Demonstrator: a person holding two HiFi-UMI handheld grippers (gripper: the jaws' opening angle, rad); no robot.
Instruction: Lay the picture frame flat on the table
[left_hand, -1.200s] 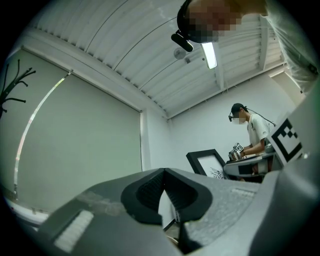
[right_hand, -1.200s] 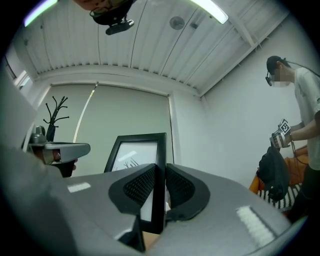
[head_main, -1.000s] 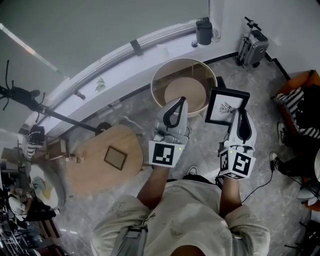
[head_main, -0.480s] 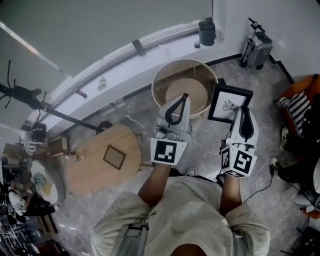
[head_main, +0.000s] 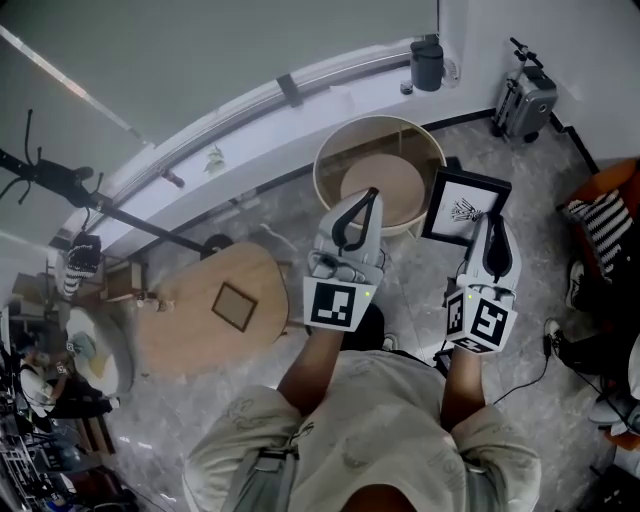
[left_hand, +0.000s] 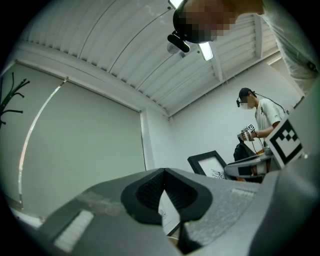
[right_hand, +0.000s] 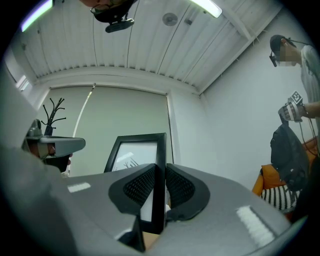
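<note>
A black picture frame (head_main: 462, 205) with a white print stands upright at the right rim of the round cream table (head_main: 330, 160). My right gripper (head_main: 493, 218) is shut on the frame's right edge. In the right gripper view, the frame (right_hand: 137, 150) rises between the pads of that gripper (right_hand: 160, 170), with a tan surface just below it. I cannot tell whether its bottom touches the table. My left gripper (head_main: 368, 195) hovers over the table, left of the frame, shut on nothing. In the left gripper view, the frame (left_hand: 207, 162) shows beyond the left gripper (left_hand: 165, 172).
An oval wooden table (head_main: 190, 330) at the left carries a small square frame (head_main: 233, 305). A suitcase (head_main: 528, 100) and a dark bin (head_main: 427, 62) stand by the far wall. An orange seat with a striped cushion (head_main: 610, 215) is at the right. Another person (left_hand: 262, 120) stands nearby.
The head view has drifted a little, so everything sits slightly further right. Both grippers and the held frame keep the same stance relative to the round table.
</note>
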